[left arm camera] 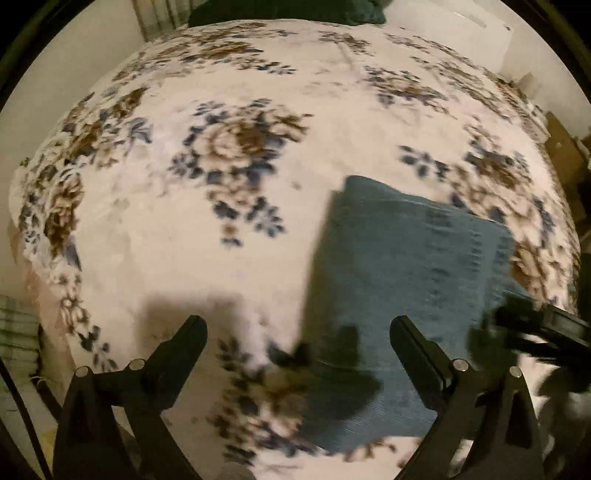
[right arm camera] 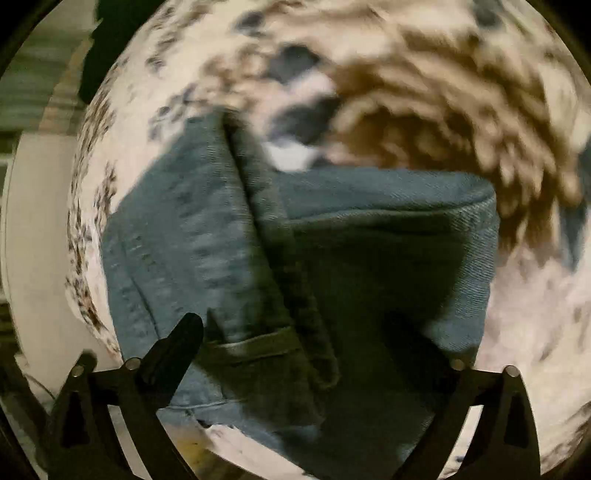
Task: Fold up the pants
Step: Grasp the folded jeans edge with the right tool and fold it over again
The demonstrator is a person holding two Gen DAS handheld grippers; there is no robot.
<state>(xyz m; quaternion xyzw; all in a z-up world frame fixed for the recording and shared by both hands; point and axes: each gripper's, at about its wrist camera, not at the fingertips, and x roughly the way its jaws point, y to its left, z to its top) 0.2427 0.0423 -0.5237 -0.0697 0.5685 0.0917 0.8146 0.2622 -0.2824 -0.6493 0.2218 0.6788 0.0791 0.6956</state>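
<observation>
Folded blue denim pants [left arm camera: 402,280] lie on the bed's floral blanket [left arm camera: 229,236], right of centre in the left wrist view. My left gripper [left arm camera: 299,332] is open and empty above the blanket, its right finger over the pants' near left edge. The right gripper shows blurred at the right edge of that view [left arm camera: 535,325]. In the right wrist view the pants [right arm camera: 280,266] fill the middle, a top layer folded over with a belt loop near the bottom. My right gripper [right arm camera: 303,332] is open just above them; its right finger is lost in shadow against the denim.
The white blanket with brown and blue flowers [right arm camera: 424,92] covers the whole bed. A dark pillow [left arm camera: 288,13] lies at the far end. Pale floor [right arm camera: 37,240] and the bed's edge lie to the left.
</observation>
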